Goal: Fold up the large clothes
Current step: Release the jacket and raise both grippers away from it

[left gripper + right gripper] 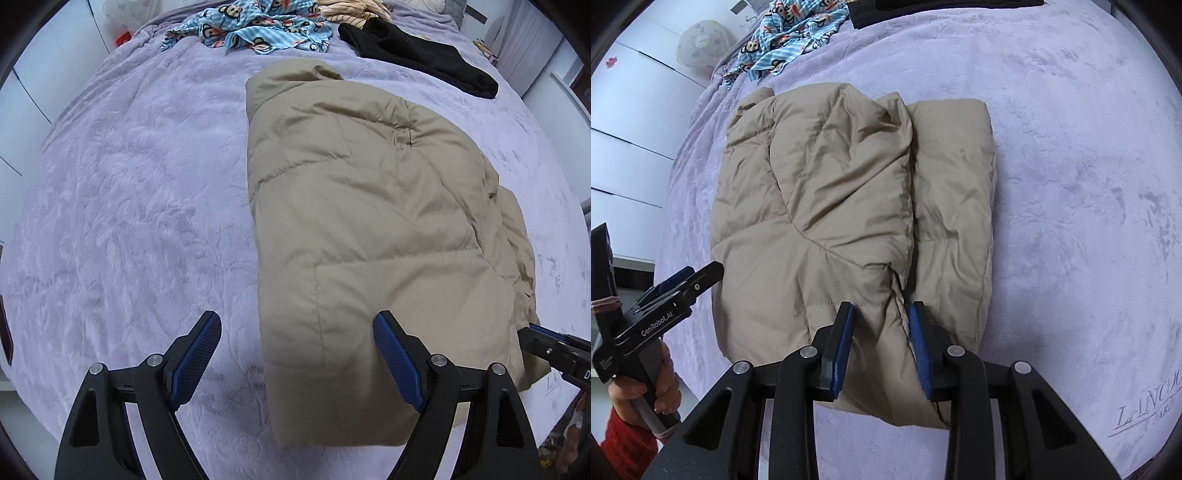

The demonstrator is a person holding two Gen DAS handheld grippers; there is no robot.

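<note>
A beige puffer jacket [369,221] lies folded lengthwise on the lilac bed cover [129,221]. My left gripper [297,321] hovers open and wide over the jacket's near left edge, with nothing pinched between its blue pads. In the right wrist view the jacket [831,192] shows one layer folded over another. My right gripper [881,310] is shut on a bunched fold of the jacket at its near hem. The right gripper [535,332] peeks in at the jacket's right corner in the left wrist view. A hand in a red sleeve holds the left gripper [701,271] beside the jacket.
At the far end of the bed lie a blue monkey-print garment [255,29], a black garment [417,55] and a striped beige one [351,11]. A round pale pillow [701,42] sits by white cupboard doors [624,147]. The bed cover [1089,184] stretches right of the jacket.
</note>
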